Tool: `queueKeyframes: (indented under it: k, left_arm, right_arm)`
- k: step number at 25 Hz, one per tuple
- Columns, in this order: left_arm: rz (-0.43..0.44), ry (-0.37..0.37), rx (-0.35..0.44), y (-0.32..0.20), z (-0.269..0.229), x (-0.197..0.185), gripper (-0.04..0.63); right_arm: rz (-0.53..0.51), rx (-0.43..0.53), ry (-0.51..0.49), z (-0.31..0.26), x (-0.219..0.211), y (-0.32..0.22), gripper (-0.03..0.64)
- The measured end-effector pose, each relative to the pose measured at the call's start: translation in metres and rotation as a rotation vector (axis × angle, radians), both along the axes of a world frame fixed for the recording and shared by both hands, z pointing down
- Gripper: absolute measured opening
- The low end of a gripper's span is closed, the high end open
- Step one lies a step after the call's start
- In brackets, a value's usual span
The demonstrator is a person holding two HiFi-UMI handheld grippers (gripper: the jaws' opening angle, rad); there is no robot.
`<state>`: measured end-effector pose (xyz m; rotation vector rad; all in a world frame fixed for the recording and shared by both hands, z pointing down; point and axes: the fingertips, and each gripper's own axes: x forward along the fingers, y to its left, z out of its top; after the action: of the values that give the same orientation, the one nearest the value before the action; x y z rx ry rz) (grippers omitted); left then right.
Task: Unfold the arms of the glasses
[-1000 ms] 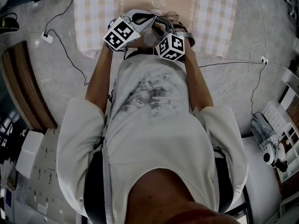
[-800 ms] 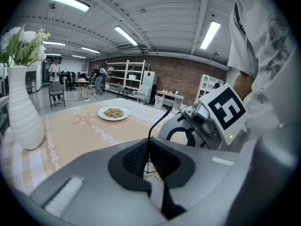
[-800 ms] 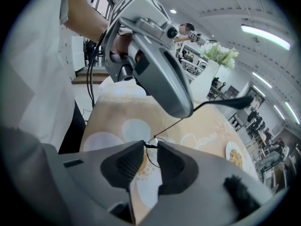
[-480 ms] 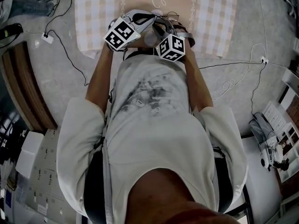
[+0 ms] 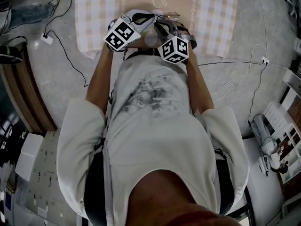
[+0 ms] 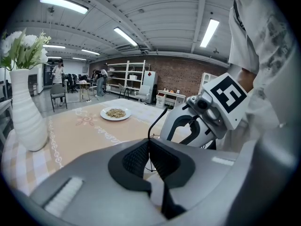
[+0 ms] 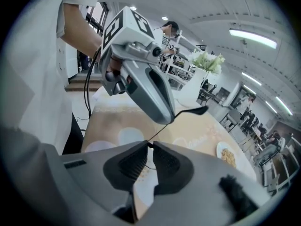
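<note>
Checked tablecloth (image 5: 94,13), glasses (image 7: 195,110) above its near edge

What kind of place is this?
Probably a lab or office hall with a staged dining table: brick wall, shelves, strip lights overhead, plus a vase and plate on it.
</note>
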<state>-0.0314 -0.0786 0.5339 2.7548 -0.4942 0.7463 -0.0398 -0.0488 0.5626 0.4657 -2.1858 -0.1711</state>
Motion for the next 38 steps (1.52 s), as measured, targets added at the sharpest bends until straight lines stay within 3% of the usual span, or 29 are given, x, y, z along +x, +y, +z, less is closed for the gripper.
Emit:
queueKeyframes:
  k: [38]
  left_arm:
    - [0.009, -0.002, 0.004, 0.009, -0.001, 0.003, 0.015]
  right_arm:
    - [0.266, 0.135, -0.104, -0.064, 0.055, -0.032, 0.023]
